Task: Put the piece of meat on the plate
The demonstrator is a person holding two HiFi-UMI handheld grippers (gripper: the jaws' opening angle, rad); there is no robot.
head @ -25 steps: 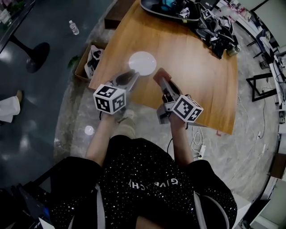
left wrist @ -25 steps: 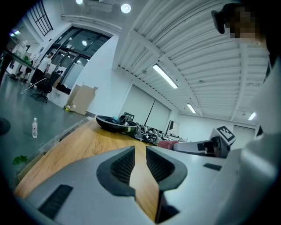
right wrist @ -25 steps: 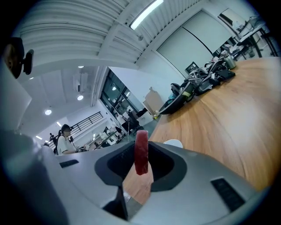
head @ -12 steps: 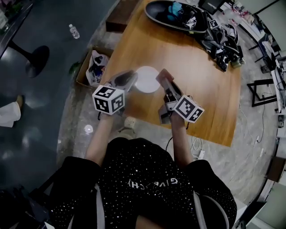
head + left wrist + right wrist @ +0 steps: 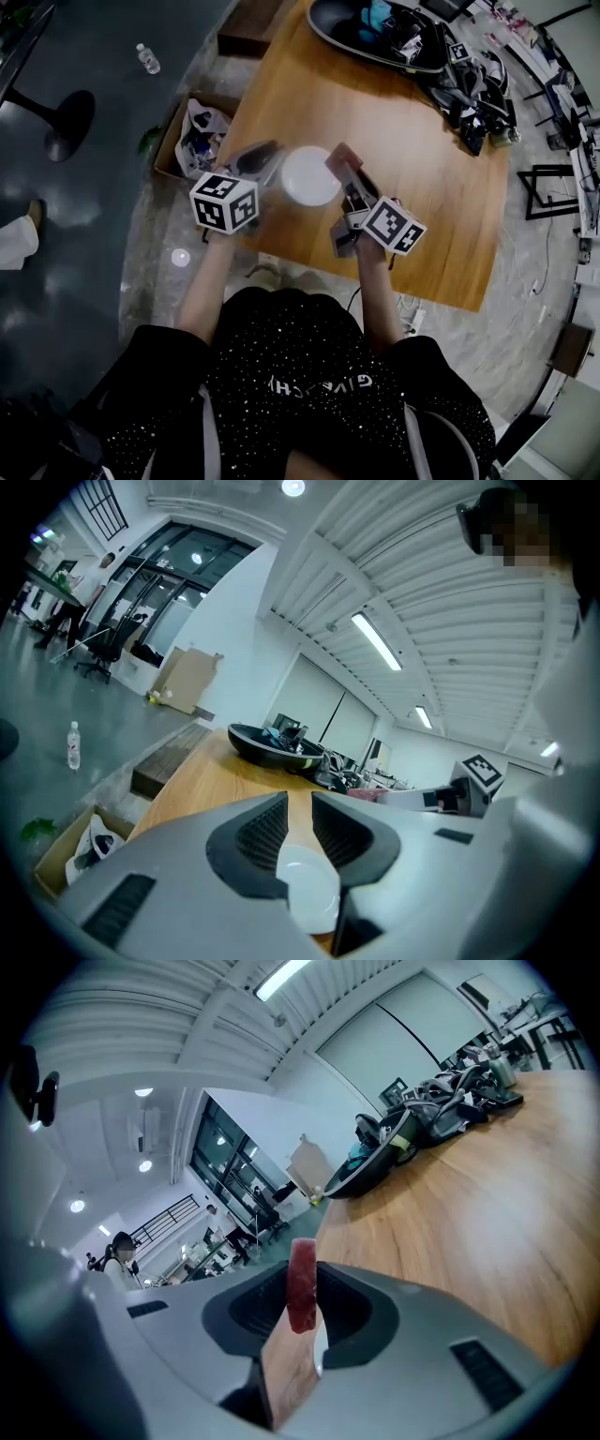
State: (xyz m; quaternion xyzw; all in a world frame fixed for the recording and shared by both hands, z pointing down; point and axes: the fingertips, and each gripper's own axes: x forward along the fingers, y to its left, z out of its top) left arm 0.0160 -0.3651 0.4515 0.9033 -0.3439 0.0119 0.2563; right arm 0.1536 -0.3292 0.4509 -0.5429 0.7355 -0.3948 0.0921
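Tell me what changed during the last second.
The left hand-held gripper and the right hand-held gripper moved forward over the table; the plate, earlier ahead of them, now lies between them. Nothing was grasped or released: the right still grips the meat, the left stays open and empty.

Place: an open-plan lab or office workroom.
Floor: polished grey concrete floor (image 5: 84, 216), with a water bottle (image 5: 148, 58) and an open cardboard box (image 5: 192, 131) on it.
Ceiling: white slats with long strip lights (image 5: 375, 641).
Walls: tall glass partitions (image 5: 183, 588), with office chairs (image 5: 103, 649) in front of them.
Table: large wooden table (image 5: 394, 141) carrying a black tray (image 5: 347, 28) of gear and a heap of black devices (image 5: 473, 89) with square markers.
Wiring: cables (image 5: 412, 295) trail on the floor.
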